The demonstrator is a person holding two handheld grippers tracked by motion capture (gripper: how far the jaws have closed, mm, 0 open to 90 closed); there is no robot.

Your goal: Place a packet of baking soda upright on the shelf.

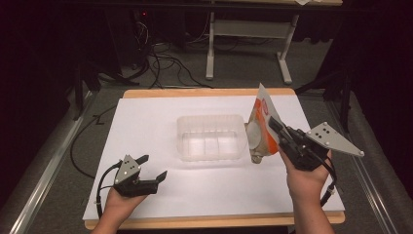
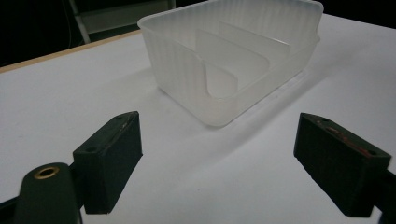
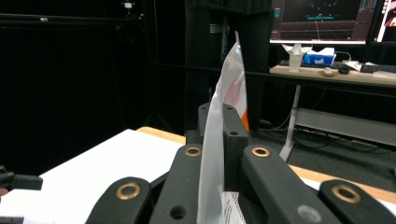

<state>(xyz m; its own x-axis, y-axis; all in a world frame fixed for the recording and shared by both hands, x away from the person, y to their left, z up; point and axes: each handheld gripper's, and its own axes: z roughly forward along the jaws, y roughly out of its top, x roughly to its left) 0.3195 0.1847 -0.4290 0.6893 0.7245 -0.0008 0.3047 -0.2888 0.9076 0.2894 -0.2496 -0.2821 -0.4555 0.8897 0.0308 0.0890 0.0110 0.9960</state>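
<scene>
Nearest, the left gripper (image 1: 152, 168) hovers low over the white tabletop (image 1: 146, 122), jaws spread wide on nothing. Farther off, the right gripper (image 1: 274, 125) has its jaws pinching the orange-and-white pouch (image 1: 260, 129), held up tilted just beside the clear plastic container (image 1: 210, 138) at mid-table.

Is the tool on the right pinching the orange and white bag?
Touching. In the right gripper view the right tool is shut with the bag squeezed flat in between. The high view shows the bag held up beside the clear box.
</scene>
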